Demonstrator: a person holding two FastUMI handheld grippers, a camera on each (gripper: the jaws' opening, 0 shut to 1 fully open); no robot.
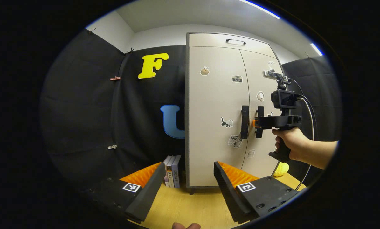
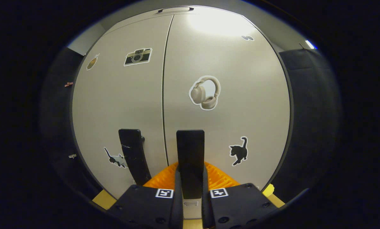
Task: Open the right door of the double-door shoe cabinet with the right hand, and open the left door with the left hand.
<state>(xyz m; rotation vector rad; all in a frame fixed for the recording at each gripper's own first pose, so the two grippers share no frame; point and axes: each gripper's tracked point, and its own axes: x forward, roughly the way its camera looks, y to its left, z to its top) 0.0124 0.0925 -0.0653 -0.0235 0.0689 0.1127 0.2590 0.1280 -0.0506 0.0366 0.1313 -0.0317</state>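
Right tool [image 2: 190,184] seemingly clamped on right door handle [image 2: 190,152]; left tool [image 1: 187,187] agape, well back. Books [image 1: 172,171] beside cabinet [image 1: 215,127] on surface [image 1: 190,206].

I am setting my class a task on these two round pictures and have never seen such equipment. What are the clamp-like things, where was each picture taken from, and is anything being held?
No robot is here: a person holds a two-finger gripper in each hand, and each gripper carries a camera that looks along its own fingers.

The left gripper view is taken farther back. The left gripper is open and holds nothing. Ahead stands the shoe cabinet on a wooden table, with some books beside it. A hand holds the right gripper at the door handles.

The right gripper view is taken close to the doors. The right door's handle sits between that gripper's fingers, which look closed on it. The left door's handle is free. Both doors look shut.
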